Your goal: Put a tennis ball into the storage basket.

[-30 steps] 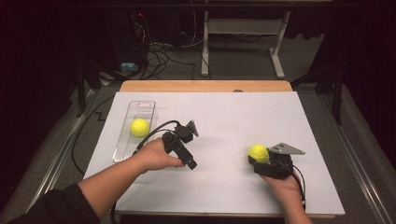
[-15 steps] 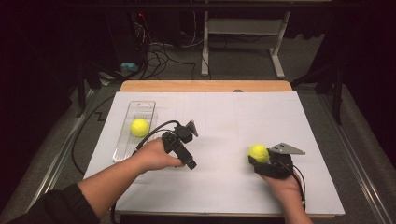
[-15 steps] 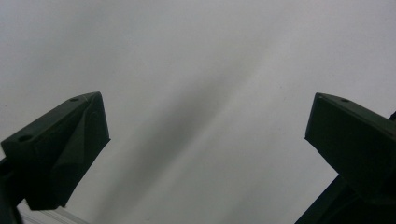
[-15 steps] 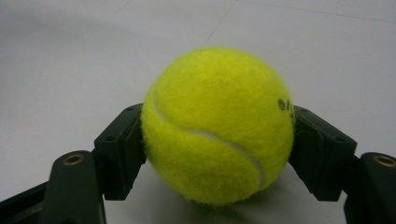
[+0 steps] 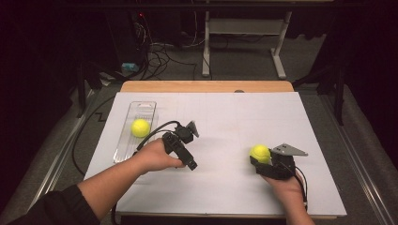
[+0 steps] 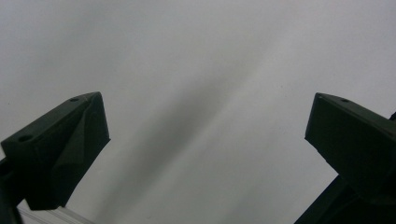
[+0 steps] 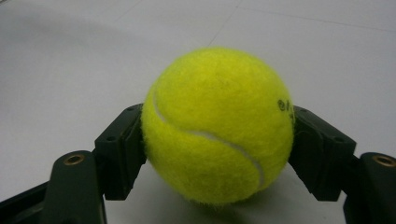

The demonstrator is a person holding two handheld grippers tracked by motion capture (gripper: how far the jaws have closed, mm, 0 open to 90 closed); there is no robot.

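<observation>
Little is differing from a second ago. At the left, a second ball [image 5: 140,127] is still lying in the clear tray [image 5: 123,145]. The left gripper [image 5: 187,149] is staying put over the white sheet [image 5: 225,122], jaws spread wide and gripping nothing; the hand is covering part of its body. At the right, the right gripper [image 5: 259,159] is clamping the ball [image 7: 217,125], which is sitting on the sheet; its grip has tightened slightly. Its jaws are hard to make out in the high view.
</observation>
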